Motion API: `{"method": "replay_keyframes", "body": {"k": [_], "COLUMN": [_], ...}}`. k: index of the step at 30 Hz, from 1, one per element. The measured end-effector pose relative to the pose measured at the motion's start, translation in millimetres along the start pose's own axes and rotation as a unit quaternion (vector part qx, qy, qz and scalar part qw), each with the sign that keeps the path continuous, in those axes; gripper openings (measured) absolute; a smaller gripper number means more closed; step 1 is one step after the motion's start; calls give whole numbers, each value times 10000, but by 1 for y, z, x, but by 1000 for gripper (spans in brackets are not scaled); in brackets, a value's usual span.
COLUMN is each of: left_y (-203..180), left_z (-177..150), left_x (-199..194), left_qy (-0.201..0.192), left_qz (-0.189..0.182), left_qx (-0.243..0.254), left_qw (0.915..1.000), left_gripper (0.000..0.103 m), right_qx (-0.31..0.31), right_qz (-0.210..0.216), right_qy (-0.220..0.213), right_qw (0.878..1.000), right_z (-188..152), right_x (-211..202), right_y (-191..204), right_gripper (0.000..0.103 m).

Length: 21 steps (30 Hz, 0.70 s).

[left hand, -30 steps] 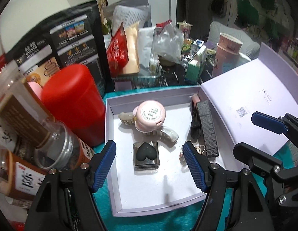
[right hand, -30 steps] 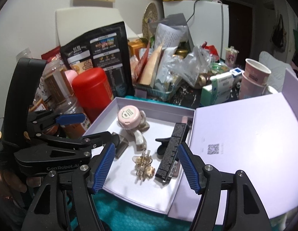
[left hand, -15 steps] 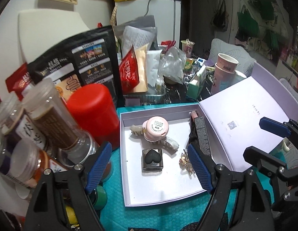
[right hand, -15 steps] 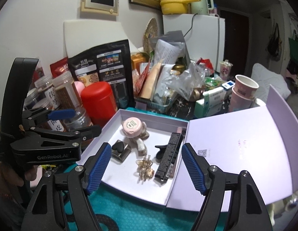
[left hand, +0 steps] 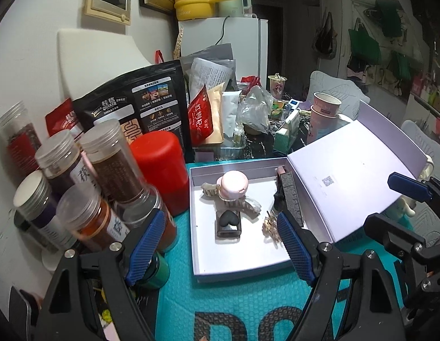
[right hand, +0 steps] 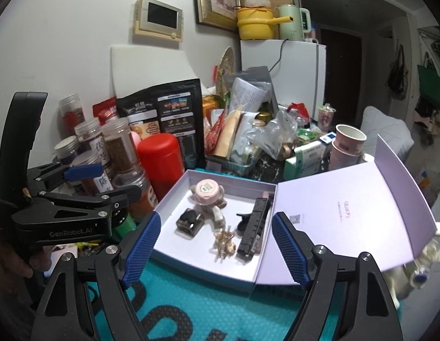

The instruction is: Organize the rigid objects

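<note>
An open white box (left hand: 228, 267) lies on a teal mat, its lid (left hand: 348, 176) folded out to the right. Inside are a pink round compact (left hand: 232, 183), a beige hair claw (left hand: 248, 206), a dark case with a black heart (left hand: 228, 223), a gold clip (left hand: 269, 224) and a long black case (left hand: 291, 196). My left gripper (left hand: 219, 217) hovers open in front of the box, holding nothing. My right gripper (right hand: 216, 216) also hangs before the box (right hand: 208, 270), its jaws opening with nothing between them. The left gripper (right hand: 106, 182) shows in the right wrist view, off to the left.
Left of the box stand a red canister (left hand: 160, 167) and several clear spice jars (left hand: 112, 159), with a green-capped bottle (left hand: 156, 270) low by my left finger. Bags, packets and stacked paper cups (left hand: 325, 110) crowd the back. The teal mat (left hand: 234, 307) spreads in front.
Both grippers have pulled back and risen away from the box, which now looks smaller and farther. Their jaws stand wider than before. The items in the box have not moved.
</note>
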<state>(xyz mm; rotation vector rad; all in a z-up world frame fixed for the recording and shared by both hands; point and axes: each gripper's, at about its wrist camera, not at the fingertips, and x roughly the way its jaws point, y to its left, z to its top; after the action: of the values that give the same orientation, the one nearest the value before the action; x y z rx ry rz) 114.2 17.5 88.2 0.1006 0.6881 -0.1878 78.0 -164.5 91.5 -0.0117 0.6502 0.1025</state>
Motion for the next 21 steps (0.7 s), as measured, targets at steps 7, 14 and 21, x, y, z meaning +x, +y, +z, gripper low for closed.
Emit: {"method": "replay_keyframes", "body": {"k": [7,14,21], "left_y": [-3,-9,-13], "left_z": [-18,-38,-55], "left_x": [-19,-31,-31], "left_qy": [-61,-107,-9], "left_qz": [20,69,91], "left_qx": [-50,-85,-140], "left_qw": [10000,9999,9999], "left_gripper": [81,81,81], "right_qx": [102,224,295], "right_qz": [-93,-187,-310], "right_qy": [-37,56,176], "right_qw": [9999,9996,9989], "right_z": [-13,-31,-49], "right_x": [-19,-30,-31], "right_y": [6,8,13], "right_gripper": [82,84,84]}}
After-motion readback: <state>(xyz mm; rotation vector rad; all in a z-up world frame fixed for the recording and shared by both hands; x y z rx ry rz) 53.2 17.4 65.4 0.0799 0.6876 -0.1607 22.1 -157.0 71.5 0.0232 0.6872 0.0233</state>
